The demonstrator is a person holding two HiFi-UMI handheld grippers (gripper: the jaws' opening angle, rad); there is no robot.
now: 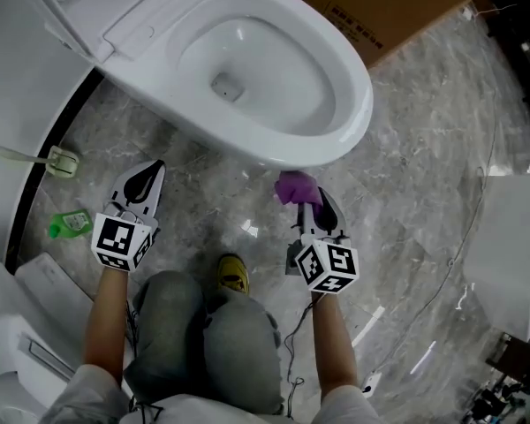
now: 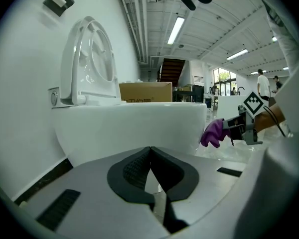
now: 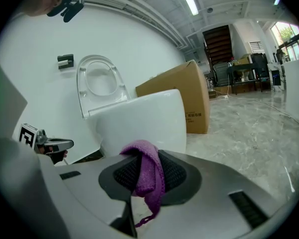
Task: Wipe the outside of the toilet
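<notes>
A white toilet point(image 1: 274, 69) with its lid up fills the top of the head view; its bowl point(image 2: 139, 128) stands right ahead in the left gripper view and shows as a white wall point(image 3: 144, 123) in the right gripper view. My right gripper point(image 1: 311, 194) is shut on a purple cloth point(image 1: 296, 186), held just under the bowl's front rim; the cloth point(image 3: 148, 176) hangs between the jaws. My left gripper point(image 1: 146, 181) is shut with nothing in it, low beside the bowl's left side. From the left gripper view the purple cloth point(image 2: 213, 132) shows at the right.
A cardboard box point(image 1: 389, 7) stands behind the toilet. A green bottle point(image 1: 69, 224) and a brush point(image 1: 49, 158) lie on the marble floor at the left. A white unit point(image 1: 18, 325) sits at the lower left, another white block point(image 1: 508, 237) at the right. My knees are below.
</notes>
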